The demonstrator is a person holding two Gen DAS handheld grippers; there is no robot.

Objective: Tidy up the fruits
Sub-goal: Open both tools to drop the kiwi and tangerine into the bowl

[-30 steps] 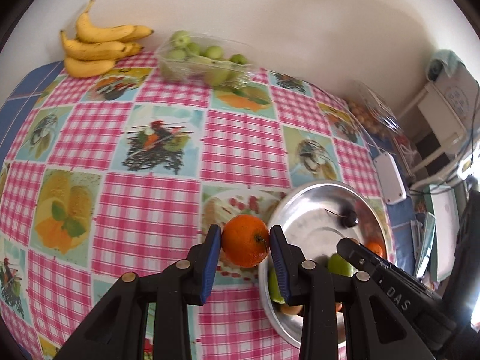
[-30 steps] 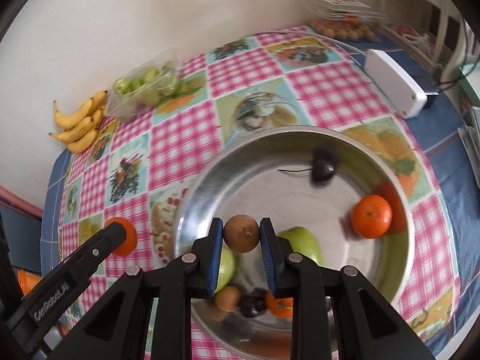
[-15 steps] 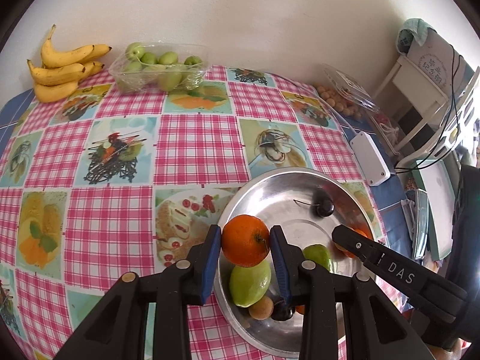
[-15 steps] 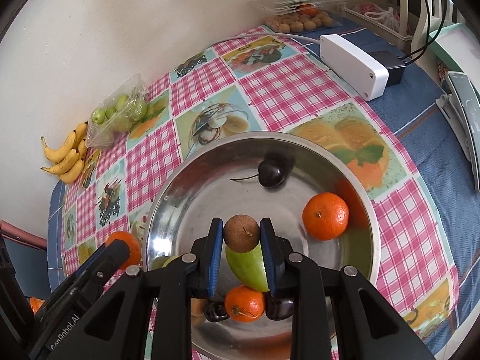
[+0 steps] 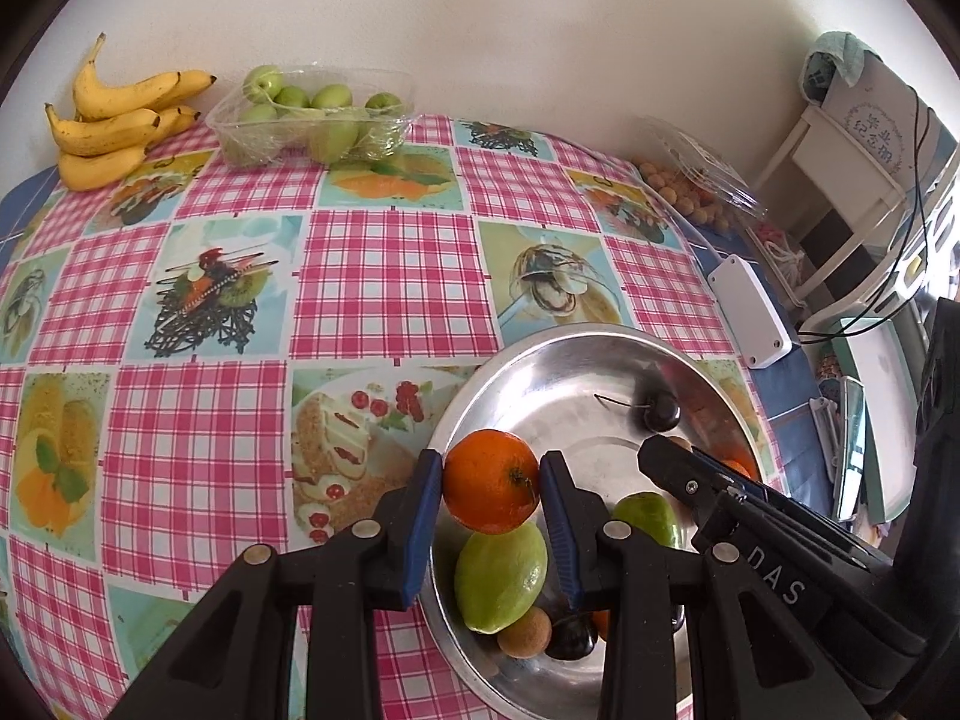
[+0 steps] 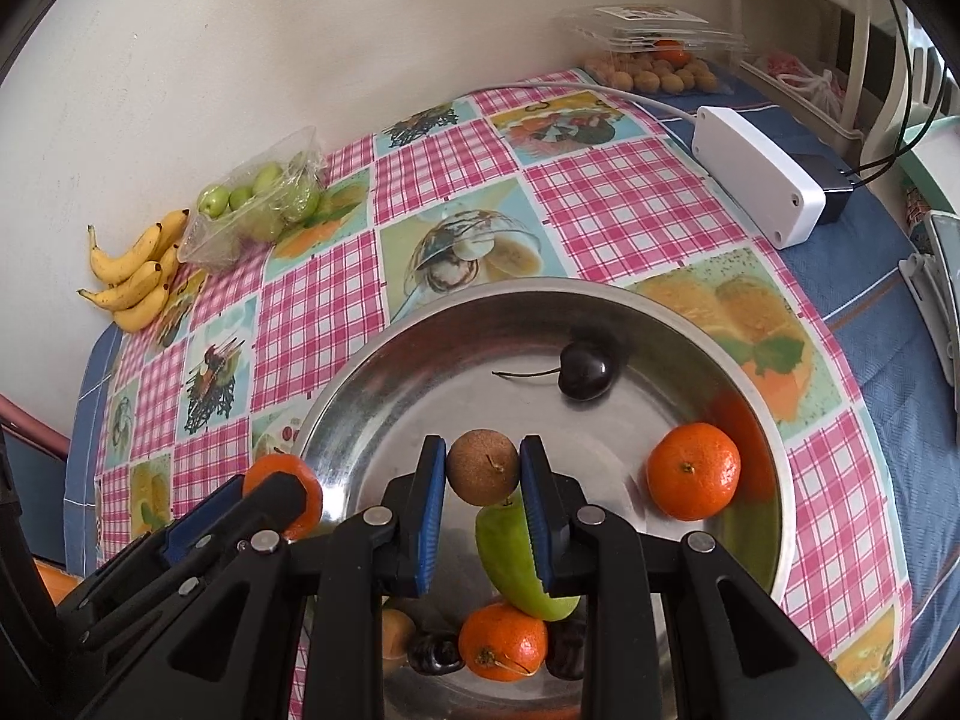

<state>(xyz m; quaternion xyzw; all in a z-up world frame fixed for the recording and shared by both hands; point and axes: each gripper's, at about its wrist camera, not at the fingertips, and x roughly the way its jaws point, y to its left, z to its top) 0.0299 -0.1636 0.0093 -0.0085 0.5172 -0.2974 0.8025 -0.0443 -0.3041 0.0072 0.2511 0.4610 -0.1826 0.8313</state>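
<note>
My left gripper (image 5: pixel 491 480) is shut on an orange tangerine (image 5: pixel 491 481) and holds it above the near left rim of a steel bowl (image 5: pixel 540 372). Over the bowl's middle my right gripper (image 6: pixel 483 467) is shut on a small brown round fruit (image 6: pixel 483 467). In the bowl (image 6: pixel 420 372) lie a dark cherry with a stem (image 6: pixel 585 372), a tangerine (image 6: pixel 693 480) at the right, another tangerine (image 6: pixel 503 642) near me, a green fruit (image 6: pixel 510 558), and more small dark and brown fruits. The left gripper with its tangerine (image 6: pixel 282 492) shows at the bowl's left edge.
On the checked tablecloth (image 5: pixel 390 276) at the wall lie bananas (image 5: pixel 114 126) and a clear tray of green fruits (image 5: pixel 312 114). A clear box of small brown fruits (image 6: pixel 654 60) and a white power adapter (image 6: pixel 756 180) sit to the right, with cables and furniture beyond.
The left gripper has carried its tangerine rightward from over the cloth to above the bowl's rim. The right gripper has shifted a little over the bowl, still gripping the brown fruit.
</note>
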